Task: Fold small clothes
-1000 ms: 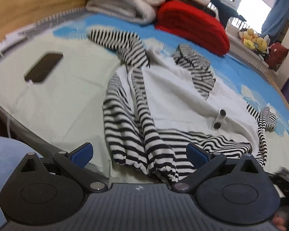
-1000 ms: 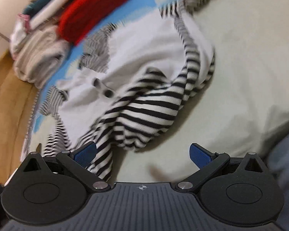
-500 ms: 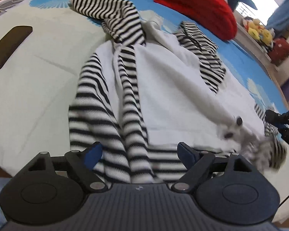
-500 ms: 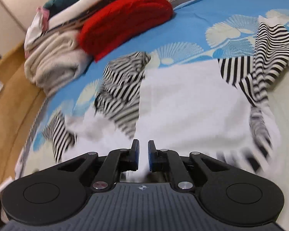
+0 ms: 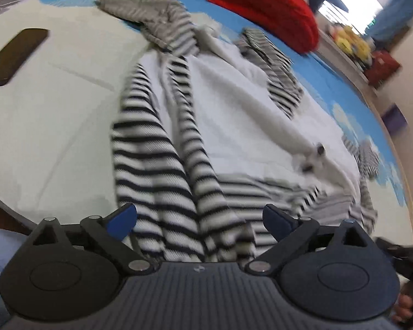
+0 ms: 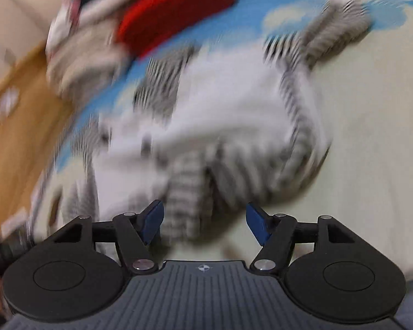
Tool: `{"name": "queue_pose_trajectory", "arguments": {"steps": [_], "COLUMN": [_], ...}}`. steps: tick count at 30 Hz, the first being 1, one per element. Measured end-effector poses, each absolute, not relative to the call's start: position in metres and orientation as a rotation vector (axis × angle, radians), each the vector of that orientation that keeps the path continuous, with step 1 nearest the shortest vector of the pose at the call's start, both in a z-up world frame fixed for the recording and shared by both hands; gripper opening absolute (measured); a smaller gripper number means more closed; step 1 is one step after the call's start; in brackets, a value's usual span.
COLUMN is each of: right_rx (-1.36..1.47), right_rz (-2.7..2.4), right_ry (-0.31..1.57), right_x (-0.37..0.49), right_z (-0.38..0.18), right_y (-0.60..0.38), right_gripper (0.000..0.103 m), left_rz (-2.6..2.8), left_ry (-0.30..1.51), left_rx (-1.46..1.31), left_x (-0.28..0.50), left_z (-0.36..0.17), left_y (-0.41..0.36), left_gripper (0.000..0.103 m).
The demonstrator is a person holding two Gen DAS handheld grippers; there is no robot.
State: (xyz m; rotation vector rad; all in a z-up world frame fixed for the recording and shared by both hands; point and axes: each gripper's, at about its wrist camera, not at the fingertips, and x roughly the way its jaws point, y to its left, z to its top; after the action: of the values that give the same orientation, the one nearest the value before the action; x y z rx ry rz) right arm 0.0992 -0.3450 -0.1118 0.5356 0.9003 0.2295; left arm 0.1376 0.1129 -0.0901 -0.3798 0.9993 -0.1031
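A small white garment (image 5: 247, 115) with black-and-white striped sleeves and hem lies spread and rumpled on the bed. Two dark buttons (image 5: 320, 150) show on its front. My left gripper (image 5: 199, 216) hovers low over the striped hem near the bed's front edge. Its jaws are opening wide and the pads touch no cloth. The right wrist view is badly blurred by motion. It shows the same garment (image 6: 228, 110), with a striped fold in line with the gap of my right gripper (image 6: 205, 217). Those jaws are opening and nothing is pinched.
The bed sheet (image 5: 55, 96) is pale green with blue patches. A dark phone (image 5: 16, 55) lies at the left. A red folded blanket (image 5: 264, 8) and pale folded blankets sit at the back. Plush toys (image 5: 349, 45) line a far ledge. A hand (image 5: 404, 302) shows at lower right.
My left gripper has sunk closer to the striped hem. My right gripper was shut half a second ago and has opened while swinging fast across the garment.
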Motion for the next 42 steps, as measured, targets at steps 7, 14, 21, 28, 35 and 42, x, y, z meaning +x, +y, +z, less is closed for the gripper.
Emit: {"name": "queue_pose_trajectory", "arguments": {"steps": [7, 14, 21, 28, 35, 42], "right_rx": [0.235, 0.425, 0.480, 0.418, 0.505, 0.715], "right_rz": [0.231, 0.293, 0.298, 0.191, 0.193, 0.238], "right_ry": [0.960, 0.932, 0.951, 0.933, 0.942, 0.874], "right_x": [0.163, 0.264, 0.246, 0.223, 0.231, 0.196], "right_z": [-0.132, -0.124, -0.132, -0.143, -0.148, -0.122], "right_y": [-0.279, -0.285, -0.297, -0.285, -0.293, -0.325], "right_gripper": [0.010, 0.010, 0.013, 0.019, 0.020, 0.003], "left_rz": [-0.129, -0.090, -0.093, -0.087, -0.068, -0.124], "left_ry": [1.049, 1.076, 1.104, 1.098, 1.070, 0.965], "left_rx": [-0.267, -0.351, -0.352, -0.295, -0.271, -0.394], "left_x": [0.146, 0.171, 0.170, 0.163, 0.180, 0.159], "left_z": [-0.100, -0.110, -0.120, -0.121, -0.121, -0.067], "left_y": [0.097, 0.112, 0.117, 0.114, 0.103, 0.131], "left_gripper": [0.099, 0.099, 0.099, 0.102, 0.072, 0.008]}}
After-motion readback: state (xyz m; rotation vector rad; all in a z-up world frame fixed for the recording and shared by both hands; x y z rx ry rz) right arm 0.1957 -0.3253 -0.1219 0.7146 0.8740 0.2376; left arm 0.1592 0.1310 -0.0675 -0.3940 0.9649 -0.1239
